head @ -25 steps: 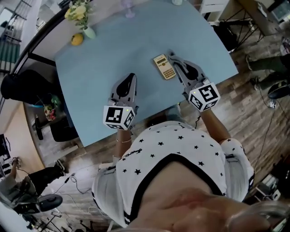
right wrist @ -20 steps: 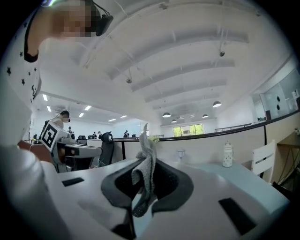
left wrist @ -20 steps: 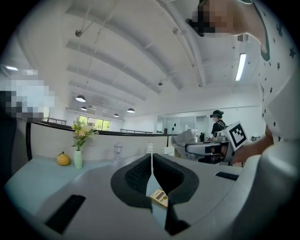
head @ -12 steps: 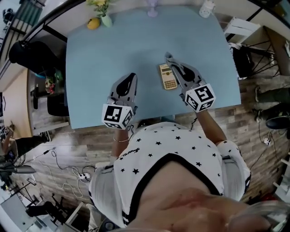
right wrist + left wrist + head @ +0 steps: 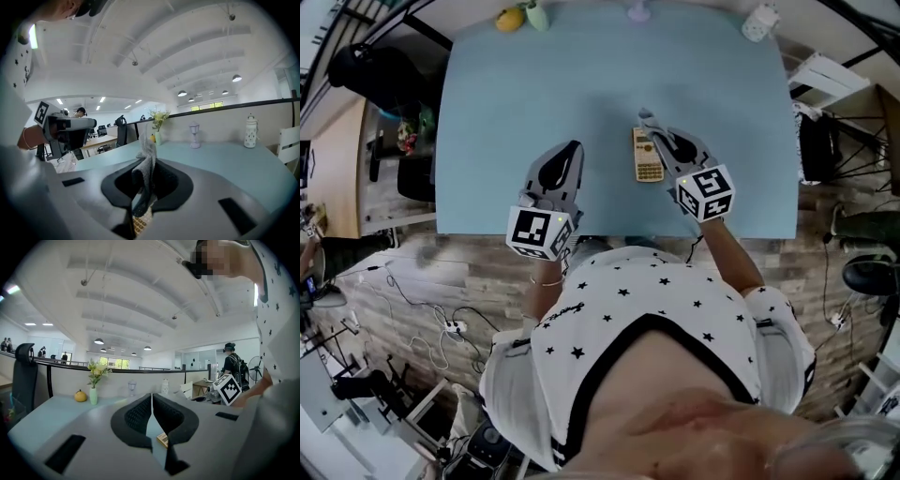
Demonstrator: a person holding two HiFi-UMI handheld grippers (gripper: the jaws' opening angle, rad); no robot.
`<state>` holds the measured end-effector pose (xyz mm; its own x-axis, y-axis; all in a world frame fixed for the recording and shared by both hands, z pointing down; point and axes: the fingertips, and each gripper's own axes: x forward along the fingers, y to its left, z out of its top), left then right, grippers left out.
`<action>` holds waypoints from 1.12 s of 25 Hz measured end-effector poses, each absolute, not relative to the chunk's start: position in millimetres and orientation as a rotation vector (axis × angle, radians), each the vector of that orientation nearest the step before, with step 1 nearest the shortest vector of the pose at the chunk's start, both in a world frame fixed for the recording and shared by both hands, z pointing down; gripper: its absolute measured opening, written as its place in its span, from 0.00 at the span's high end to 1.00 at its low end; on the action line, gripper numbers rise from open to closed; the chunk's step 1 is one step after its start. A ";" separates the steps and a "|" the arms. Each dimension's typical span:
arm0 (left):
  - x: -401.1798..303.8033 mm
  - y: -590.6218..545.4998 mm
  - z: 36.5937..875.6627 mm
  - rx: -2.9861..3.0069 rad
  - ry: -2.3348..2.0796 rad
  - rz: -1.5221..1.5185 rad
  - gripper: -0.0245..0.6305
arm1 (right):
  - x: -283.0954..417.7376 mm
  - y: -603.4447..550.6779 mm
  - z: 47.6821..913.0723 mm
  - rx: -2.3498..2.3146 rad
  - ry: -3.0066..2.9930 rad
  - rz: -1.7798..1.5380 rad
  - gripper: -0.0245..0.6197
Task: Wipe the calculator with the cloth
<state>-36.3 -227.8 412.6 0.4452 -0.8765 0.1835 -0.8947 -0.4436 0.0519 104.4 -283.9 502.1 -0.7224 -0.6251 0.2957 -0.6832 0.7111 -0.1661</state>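
Calculator (image 5: 648, 156) lies on table (image 5: 516, 112), R of centre, toward near edge. Right gripper (image 5: 645, 118) sits just R of it, tips by its far end, w/ cloth (image 5: 146, 159) btwn the jaws, over the calculator. Left gripper (image 5: 573, 147) is over table to L, apart from the calculator. Along far edge, L to R: fruit (image 5: 510, 17), vase (image 5: 534, 14), glass (image 5: 637, 11), lantern (image 5: 759, 21).

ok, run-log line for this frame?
right gripper: shut on grey cloth, by beige rectangular calculator, contact unclear | left gripper: shut, empty, over light blue table
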 end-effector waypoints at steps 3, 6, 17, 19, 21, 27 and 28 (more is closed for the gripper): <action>-37.4 -228.3 413.8 2.518 -1.610 0.192 0.91 | 102.5 -288.8 511.7 1.006 -2.696 0.406 0.90; -36.5 -231.0 414.4 2.499 -1.626 0.189 0.91 | 99.3 -293.5 519.6 0.962 -2.686 0.424 0.90; -53.0 -244.3 412.6 2.470 -1.660 0.171 0.91 | 79.2 -305.1 554.0 0.891 -2.597 0.472 0.90; -56.9 -249.4 412.9 2.469 -1.665 0.159 0.91 | 79.5 -309.5 562.5 0.898 -2.564 0.471 0.90; -60.7 -253.3 412.8 2.470 -1.667 0.150 0.91 | 77.3 -311.3 571.0 0.891 -2.537 0.470 0.90; -71.8 -252.8 417.8 2.454 -1.662 0.169 0.91 | 58.7 -304.4 600.0 0.837 -2.469 0.479 0.90; -72.9 -252.3 418.3 2.449 -1.664 0.172 0.91 | 55.5 -303.5 604.7 0.821 -2.461 0.480 0.90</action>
<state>-72.9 -252.3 418.3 0.3687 -0.9093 0.1931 -0.9296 -0.3600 0.0793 55.5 -303.5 604.7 -0.6942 -0.4570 0.5561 -0.6325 0.7561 -0.1682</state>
